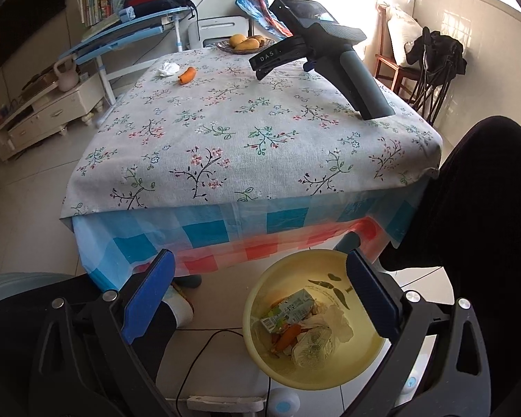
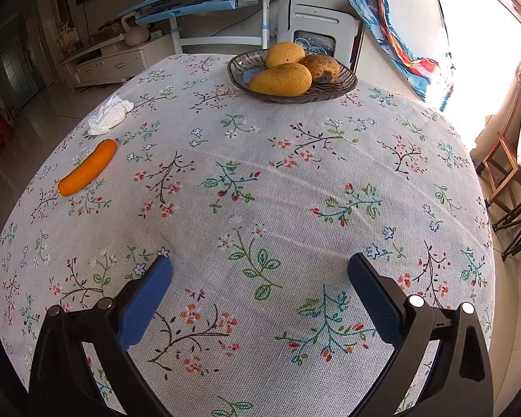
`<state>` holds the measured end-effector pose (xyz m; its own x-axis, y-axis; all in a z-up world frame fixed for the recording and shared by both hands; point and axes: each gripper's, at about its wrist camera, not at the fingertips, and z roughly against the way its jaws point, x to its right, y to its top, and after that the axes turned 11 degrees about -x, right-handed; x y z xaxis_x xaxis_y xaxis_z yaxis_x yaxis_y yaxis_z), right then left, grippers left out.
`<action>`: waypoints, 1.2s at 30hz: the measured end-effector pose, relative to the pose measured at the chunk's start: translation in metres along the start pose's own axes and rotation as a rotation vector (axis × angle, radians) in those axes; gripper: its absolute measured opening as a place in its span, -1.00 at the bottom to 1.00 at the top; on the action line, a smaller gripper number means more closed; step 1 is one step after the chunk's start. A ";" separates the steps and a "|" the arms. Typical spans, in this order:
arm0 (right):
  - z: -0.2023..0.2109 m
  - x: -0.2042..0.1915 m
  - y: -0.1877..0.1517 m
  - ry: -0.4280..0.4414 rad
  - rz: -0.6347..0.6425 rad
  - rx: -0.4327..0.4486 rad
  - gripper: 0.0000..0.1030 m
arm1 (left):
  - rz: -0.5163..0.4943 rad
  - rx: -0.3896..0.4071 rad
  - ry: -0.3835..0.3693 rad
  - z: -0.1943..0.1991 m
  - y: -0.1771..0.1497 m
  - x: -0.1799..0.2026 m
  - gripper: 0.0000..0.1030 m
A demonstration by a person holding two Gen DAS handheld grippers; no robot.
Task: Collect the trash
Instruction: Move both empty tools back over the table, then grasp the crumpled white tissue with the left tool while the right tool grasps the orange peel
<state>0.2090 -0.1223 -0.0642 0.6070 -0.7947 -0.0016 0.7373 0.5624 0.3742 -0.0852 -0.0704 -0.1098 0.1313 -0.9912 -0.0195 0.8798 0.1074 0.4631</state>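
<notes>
A yellow basin (image 1: 291, 267) sits on the floor in front of the table, holding a green carton (image 1: 288, 307), an orange peel piece and crumpled wrappers. My left gripper (image 1: 260, 295) hovers open above it, with nothing between its blue pads. On the floral tablecloth's far left lie a carrot piece (image 1: 187, 74) (image 2: 88, 168) and a crumpled white tissue (image 1: 168, 68) (image 2: 109, 114). My right gripper (image 2: 260, 278) (image 1: 260, 67) is open and empty, low over the table's right half, well short of both.
A glass bowl (image 2: 330, 92) of mangoes stands at the table's far edge. A person's dark leg (image 1: 486, 191) is at the table's right corner, a socked foot (image 1: 180, 307) under its front edge. A cable and power strip (image 1: 222, 401) lie on the floor. A wooden chair (image 2: 503, 170) is on the right.
</notes>
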 end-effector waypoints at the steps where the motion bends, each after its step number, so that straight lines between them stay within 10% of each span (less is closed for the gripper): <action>1: 0.000 0.000 0.000 0.000 0.000 0.000 0.88 | -0.016 -0.004 0.014 -0.003 0.000 0.003 0.86; 12: 0.000 0.000 -0.002 0.000 0.000 0.001 0.88 | 0.110 0.027 0.117 -0.003 0.019 -0.034 0.86; 22: 0.000 0.000 -0.002 0.000 0.001 0.001 0.88 | 0.166 0.112 0.215 0.008 0.118 -0.101 0.86; 33: -0.001 -0.001 0.005 -0.002 -0.040 -0.024 0.88 | 0.332 0.149 0.065 -0.060 0.246 -0.184 0.86; 36: 0.011 -0.004 0.013 0.213 -0.120 0.005 0.88 | 0.395 0.152 0.039 -0.080 0.270 -0.204 0.86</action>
<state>0.2130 -0.1137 -0.0490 0.5646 -0.7893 -0.2414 0.8067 0.4658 0.3638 0.1617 0.1675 -0.0517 0.4646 -0.8721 0.1535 0.6813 0.4628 0.5671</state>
